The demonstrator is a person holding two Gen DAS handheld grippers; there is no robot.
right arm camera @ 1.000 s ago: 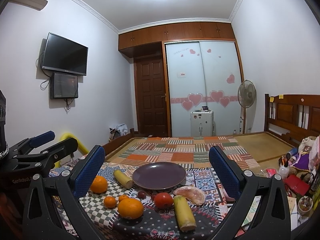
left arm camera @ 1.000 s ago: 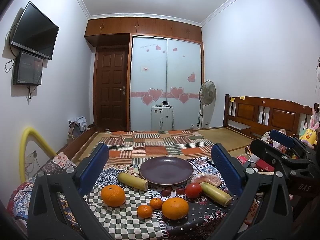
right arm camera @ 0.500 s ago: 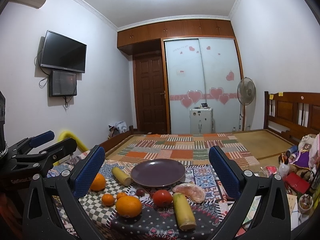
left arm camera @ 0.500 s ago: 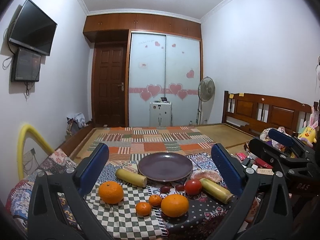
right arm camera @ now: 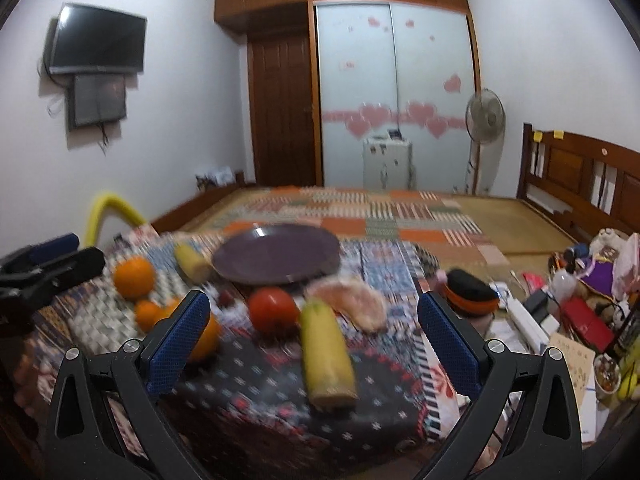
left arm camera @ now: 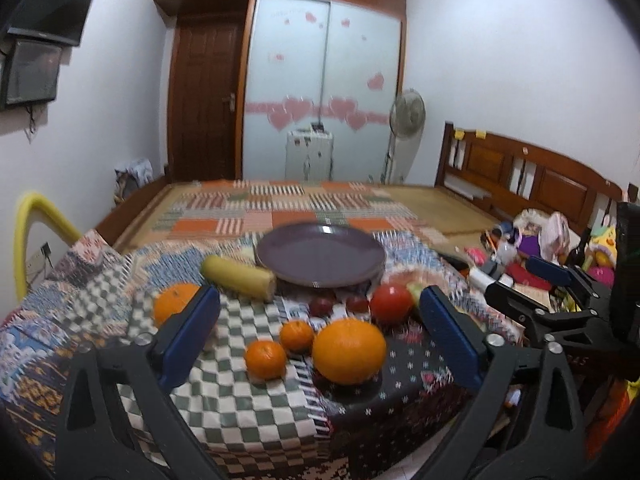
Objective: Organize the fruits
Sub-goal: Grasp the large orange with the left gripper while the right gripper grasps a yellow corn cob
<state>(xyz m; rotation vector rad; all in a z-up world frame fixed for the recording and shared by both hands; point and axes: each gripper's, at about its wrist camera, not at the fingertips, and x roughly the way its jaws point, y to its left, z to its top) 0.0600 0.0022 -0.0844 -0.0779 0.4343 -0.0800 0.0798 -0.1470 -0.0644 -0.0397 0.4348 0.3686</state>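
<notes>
A purple plate (left arm camera: 320,256) (right arm camera: 276,256) lies at the back of the patterned table. In front of it sit a large orange (left arm camera: 348,350), two small oranges (left arm camera: 265,360), a tomato (left arm camera: 390,308) (right arm camera: 274,310), a corn cob (left arm camera: 240,280) and another orange (left arm camera: 174,306). A second corn cob (right arm camera: 326,352) and a pink piece (right arm camera: 352,300) lie to the right. My left gripper (left arm camera: 318,304) hangs above the near edge, its jaws closing with nothing held. My right gripper (right arm camera: 313,306) is open and grips nothing.
Clutter of toys and boxes (right arm camera: 580,312) fills the right side, with a black and orange object (right arm camera: 472,292) near the table. A yellow tube (left arm camera: 36,220) arches at the left. A bed with a patchwork cover (left arm camera: 300,204) lies beyond.
Both grippers have sunk and tipped downward toward the table, so the fruits look nearer and larger. The left jaws stand slightly narrower.
</notes>
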